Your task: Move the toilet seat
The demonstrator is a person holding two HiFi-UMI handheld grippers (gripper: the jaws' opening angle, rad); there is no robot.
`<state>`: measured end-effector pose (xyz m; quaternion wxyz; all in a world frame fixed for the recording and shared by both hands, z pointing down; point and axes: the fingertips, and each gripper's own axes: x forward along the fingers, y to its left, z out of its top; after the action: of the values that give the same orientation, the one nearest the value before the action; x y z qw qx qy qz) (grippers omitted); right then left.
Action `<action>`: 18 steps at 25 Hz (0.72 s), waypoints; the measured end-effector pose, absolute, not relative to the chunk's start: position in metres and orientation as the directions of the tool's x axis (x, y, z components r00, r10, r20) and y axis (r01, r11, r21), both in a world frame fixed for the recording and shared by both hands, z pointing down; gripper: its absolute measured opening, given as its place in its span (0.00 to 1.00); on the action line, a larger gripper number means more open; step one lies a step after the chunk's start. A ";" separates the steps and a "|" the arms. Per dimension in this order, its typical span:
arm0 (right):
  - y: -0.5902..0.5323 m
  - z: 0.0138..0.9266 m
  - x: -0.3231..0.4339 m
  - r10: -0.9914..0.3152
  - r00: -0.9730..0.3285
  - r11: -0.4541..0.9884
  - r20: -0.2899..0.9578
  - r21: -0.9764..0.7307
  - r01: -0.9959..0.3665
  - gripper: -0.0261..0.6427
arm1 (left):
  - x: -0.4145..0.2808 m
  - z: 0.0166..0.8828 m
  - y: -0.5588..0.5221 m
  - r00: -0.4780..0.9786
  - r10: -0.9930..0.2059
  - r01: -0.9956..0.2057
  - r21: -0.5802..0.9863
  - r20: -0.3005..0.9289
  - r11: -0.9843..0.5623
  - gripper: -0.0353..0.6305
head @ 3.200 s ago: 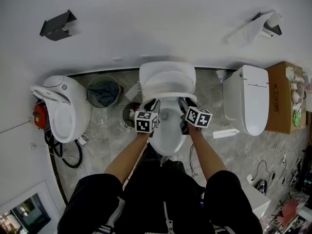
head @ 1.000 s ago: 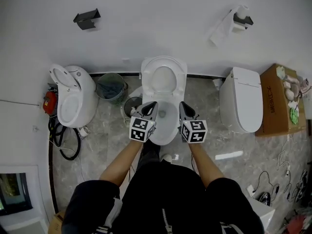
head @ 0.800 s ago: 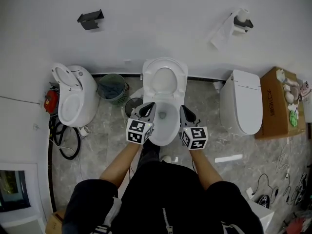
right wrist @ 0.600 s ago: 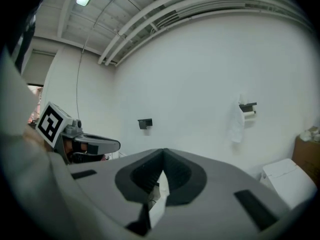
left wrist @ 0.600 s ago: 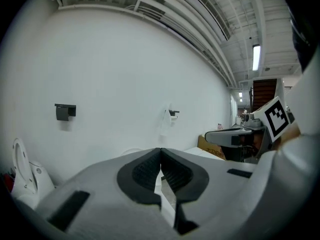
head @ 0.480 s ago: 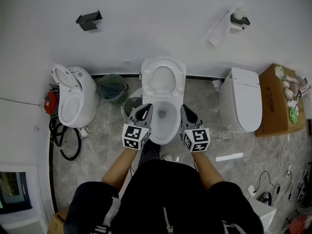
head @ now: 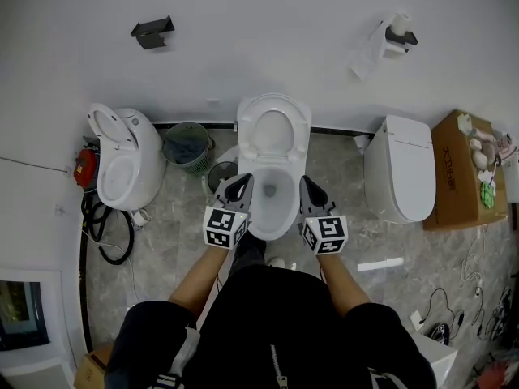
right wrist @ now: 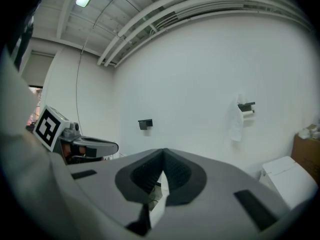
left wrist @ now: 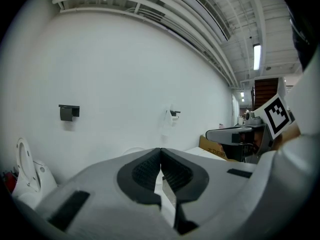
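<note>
The middle toilet's seat (head: 249, 138) stands raised with its lid against the wall, and the bowl (head: 272, 193) lies open below it. My left gripper (head: 238, 188) hovers over the bowl's left rim, shut and empty. My right gripper (head: 310, 190) hovers over the right rim, also shut and empty. Neither touches the seat. In the left gripper view the left gripper (left wrist: 160, 168) has its jaws pressed together and points at the white wall. The right gripper (right wrist: 161, 171) shows the same in the right gripper view.
Another toilet (head: 122, 168) with its lid up stands at the left, beside a bin (head: 185, 146) and hoses (head: 101, 237). A closed toilet (head: 397, 177) and a cardboard box (head: 461, 168) stand at the right. A paper holder (head: 395, 35) and a black bracket (head: 152, 32) hang on the wall.
About three seconds ago both grippers were at the half-raised seat; now it stands upright against the wall. Both grippers have drawn back a little toward me, still shut.
</note>
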<state>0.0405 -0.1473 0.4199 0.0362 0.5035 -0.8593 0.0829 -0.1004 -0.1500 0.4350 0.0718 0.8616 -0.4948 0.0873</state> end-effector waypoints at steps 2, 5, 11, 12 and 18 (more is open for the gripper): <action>-0.147 0.420 0.040 -0.860 -0.489 0.477 0.148 -0.108 -0.872 0.04 | -0.101 0.434 -0.149 0.493 -0.841 -0.866 0.034 0.224 -0.498 0.06; -0.145 0.420 0.039 -0.860 -0.487 0.474 0.149 -0.116 -0.873 0.04 | -0.103 0.434 -0.148 0.491 -0.842 -0.867 0.038 0.225 -0.496 0.06; -0.146 0.426 0.037 -0.861 -0.483 0.467 0.159 -0.128 -0.875 0.04 | -0.105 0.440 -0.151 0.491 -0.841 -0.868 0.049 0.229 -0.494 0.06; -0.147 0.427 0.036 -0.860 -0.484 0.468 0.161 -0.128 -0.874 0.04 | -0.106 0.441 -0.151 0.490 -0.840 -0.869 0.050 0.231 -0.493 0.06; -0.156 0.428 0.032 -0.856 -0.488 0.472 0.170 -0.126 -0.873 0.04 | -0.110 0.443 -0.161 0.487 -0.840 -0.870 0.056 0.239 -0.489 0.06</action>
<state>0.0323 -0.1560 0.4278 0.0418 0.5044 -0.8569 0.0980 -0.1098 -0.1605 0.4433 0.0850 0.8582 -0.4982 0.0902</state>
